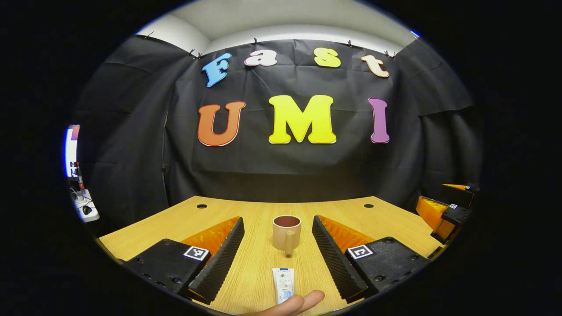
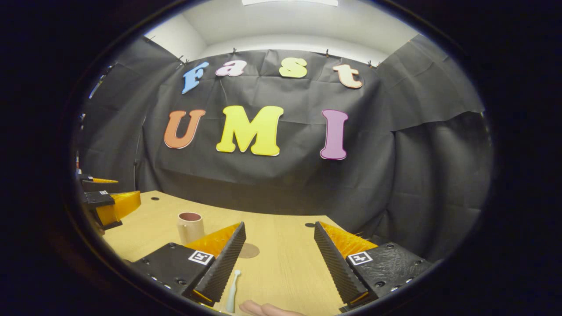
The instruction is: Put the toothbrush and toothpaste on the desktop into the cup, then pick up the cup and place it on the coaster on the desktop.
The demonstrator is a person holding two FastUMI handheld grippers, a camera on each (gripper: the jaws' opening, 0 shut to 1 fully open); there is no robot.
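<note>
Left gripper [image 1: 278,254]: jaws spread wide, holding nothing, raised a little above the desk [image 1: 386,219] and looking level along it
Toothpaste [image 1: 283,285]: flat on the desk between the left gripper's fingers, at the near edge; long axis runs straight away from the camera toward the cup
Fingertip [image 1: 303,302]: a person's finger lies at the bottom edge, just beside the tube's near end
Cup [image 1: 286,232]: upright farther out, centred between the fingers, handle facing the camera
Right gripper [image 2: 277,259]: jaws equally wide apart, empty, also above the desk
Toothbrush [image 2: 232,292]: pale, lying flat just inside the right gripper's left finger; long axis points away, tilted slightly right
Coaster [image 2: 248,250]: round, flat, beyond the toothbrush, right of the cup; partly hidden by the finger
Other gripper: in each view, seen at the far side edge, apart from the cup
</note>
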